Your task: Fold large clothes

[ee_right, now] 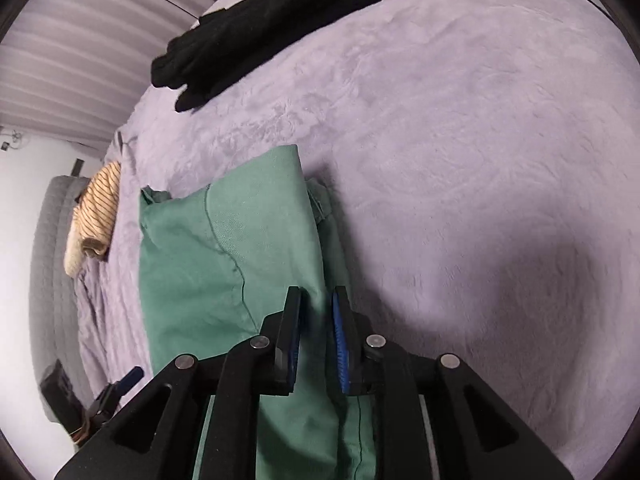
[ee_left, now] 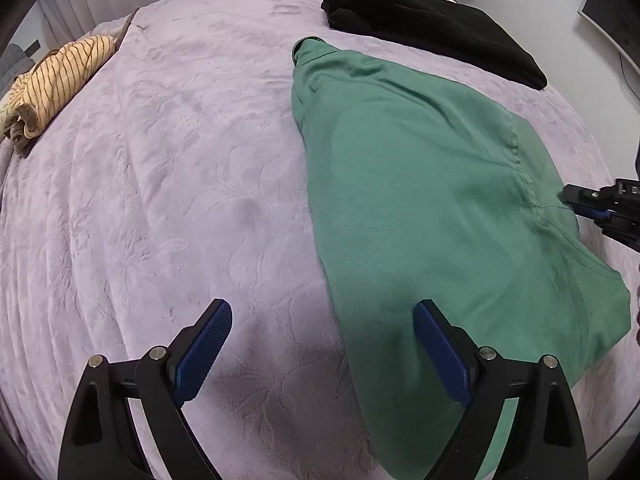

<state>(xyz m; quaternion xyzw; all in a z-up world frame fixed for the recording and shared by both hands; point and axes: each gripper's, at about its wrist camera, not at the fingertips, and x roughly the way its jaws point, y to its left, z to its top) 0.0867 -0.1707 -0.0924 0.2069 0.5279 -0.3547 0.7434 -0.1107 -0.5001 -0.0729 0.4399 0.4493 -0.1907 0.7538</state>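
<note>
The green garment lies folded lengthwise into a long strip on the lilac bed, toward its right side, one seam running across the top layer. The left gripper hangs over the garment's near edge with its jaws wide apart and holding nothing, pointing steeply down. The right gripper has its jaws narrowed on a raised fold of the green cloth. Farther off, a black garment lies near the far edge, and a striped garment at the far left edge.
</note>
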